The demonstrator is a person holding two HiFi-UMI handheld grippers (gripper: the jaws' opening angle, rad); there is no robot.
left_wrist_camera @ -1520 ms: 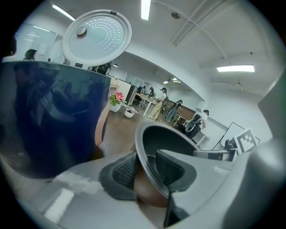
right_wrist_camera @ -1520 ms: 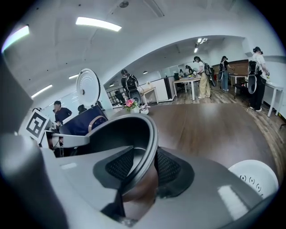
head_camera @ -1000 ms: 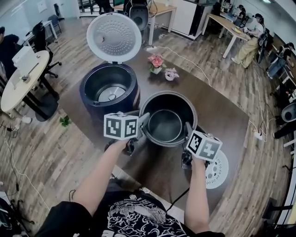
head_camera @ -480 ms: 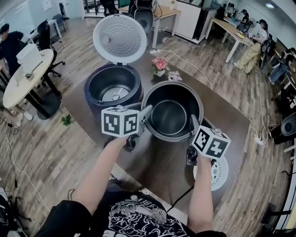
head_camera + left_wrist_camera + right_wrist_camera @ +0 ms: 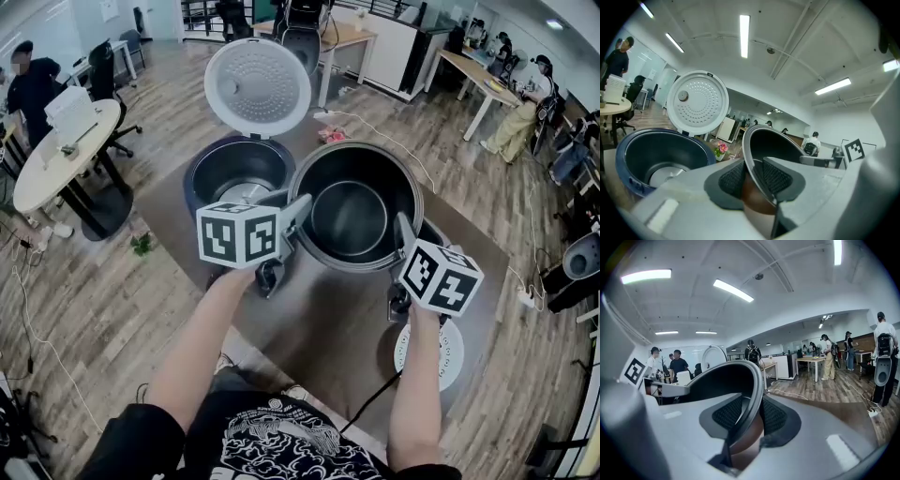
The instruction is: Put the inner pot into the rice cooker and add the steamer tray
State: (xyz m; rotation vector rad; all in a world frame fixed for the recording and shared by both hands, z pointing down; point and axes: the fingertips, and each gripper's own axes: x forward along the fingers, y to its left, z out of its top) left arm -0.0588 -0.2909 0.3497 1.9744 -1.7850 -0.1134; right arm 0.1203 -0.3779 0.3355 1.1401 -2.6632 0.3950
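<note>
Where your right forearm crosses the near part of the counter (image 5: 319,321), the white steamer tray (image 5: 446,360) lies flat, partly hidden by the arm. Nothing is holding it, so that step isn't started.

Just past it, your right hand-held gripper (image 5: 403,232) is closed narrow on the right side of the inner pot (image 5: 352,211). Its own view shows the rim pinched between both ribbed pads (image 5: 728,416). Your left hand-held gripper (image 5: 300,211) has the same grip on the opposite side, with the pot wall between its pads.

The pot hangs between the two grippers, mouth up, empty, roughly level from the head view. It looks raised off the counter.

The rice cooker (image 5: 232,173) stands just left of the pot and a bit further back. Its cavity is empty, with the heating plate showing at the bottom. From the head view the pot's left edge overlaps the cooker's rim, but I'd judge it beside and above the cooker, not inside. The lid (image 5: 258,86) stands open and upright at the back, clear of the opening.

Progress: the pot is gripped on both sides and up, not seated. You have yet to carry it left over the opening, lower it in and let go. Then pick up the tray and set it on top.
</note>
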